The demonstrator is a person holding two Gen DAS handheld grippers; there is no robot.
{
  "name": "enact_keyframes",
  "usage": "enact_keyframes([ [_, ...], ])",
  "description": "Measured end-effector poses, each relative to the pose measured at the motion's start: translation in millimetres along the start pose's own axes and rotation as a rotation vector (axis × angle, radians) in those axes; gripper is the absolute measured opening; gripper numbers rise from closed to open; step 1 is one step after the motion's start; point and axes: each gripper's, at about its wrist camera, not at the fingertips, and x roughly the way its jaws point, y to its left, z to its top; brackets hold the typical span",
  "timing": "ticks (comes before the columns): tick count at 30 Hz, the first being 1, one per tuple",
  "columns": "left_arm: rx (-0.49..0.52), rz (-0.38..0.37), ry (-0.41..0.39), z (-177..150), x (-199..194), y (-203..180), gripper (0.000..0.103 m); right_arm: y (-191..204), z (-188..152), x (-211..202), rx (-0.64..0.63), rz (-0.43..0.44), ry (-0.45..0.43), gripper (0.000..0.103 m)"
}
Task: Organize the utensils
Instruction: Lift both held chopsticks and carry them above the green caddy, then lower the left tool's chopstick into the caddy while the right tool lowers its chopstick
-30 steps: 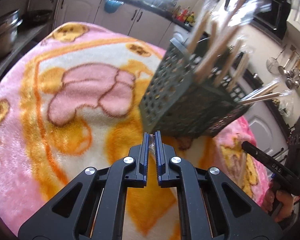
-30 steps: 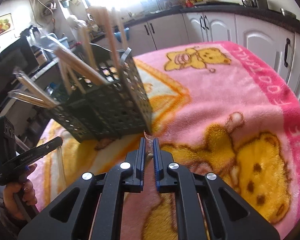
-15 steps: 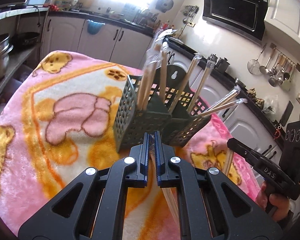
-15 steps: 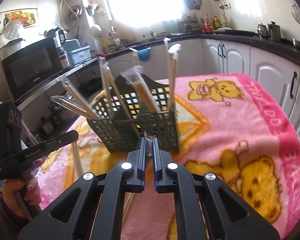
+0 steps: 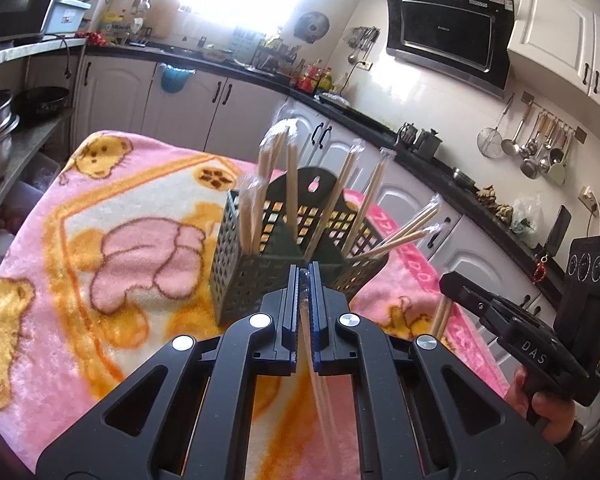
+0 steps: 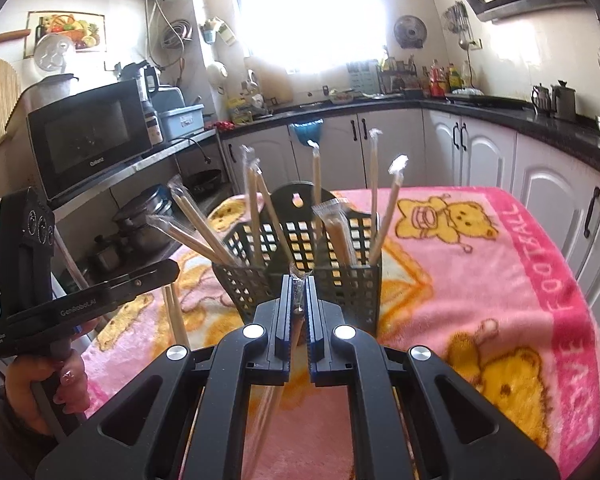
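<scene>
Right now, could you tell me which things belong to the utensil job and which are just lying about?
Job:
- dark perforated plastic utensil basket
- plastic-wrapped wooden chopsticks standing in it
- wrapped pairs clamped in left gripper and right gripper

Lying about:
- black microwave
- steel pots
- hanging ladles

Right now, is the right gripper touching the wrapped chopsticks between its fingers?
Touching. The right wrist view shows the right gripper shut on the wrapped chopsticks, both pads pressing the plastic sleeve.
</scene>
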Motion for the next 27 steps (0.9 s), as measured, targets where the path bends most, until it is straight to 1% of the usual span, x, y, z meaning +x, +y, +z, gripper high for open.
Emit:
enact_keyframes([
  [6, 0.031, -0.021, -0.041, 14, -9, -13, 0.002, 7, 12, -10, -0.027, 0.012, -0.040, 0.006],
  [12, 0.068, -0.049, -0.084, 32, -17, -30, 0.002, 14, 31, -21, -0.056, 0.018, -0.098, 0.006],
  [21, 0.119, -0.086, -0.197, 75, -30, -56, 0.002, 22, 77, -34, -0.094, 0.028, -0.216, 0.006],
  [27, 0.147, -0.102, -0.281, 107, -33, -72, 0.002, 19, 111, -41, -0.100, 0.015, -0.309, 0.006],
])
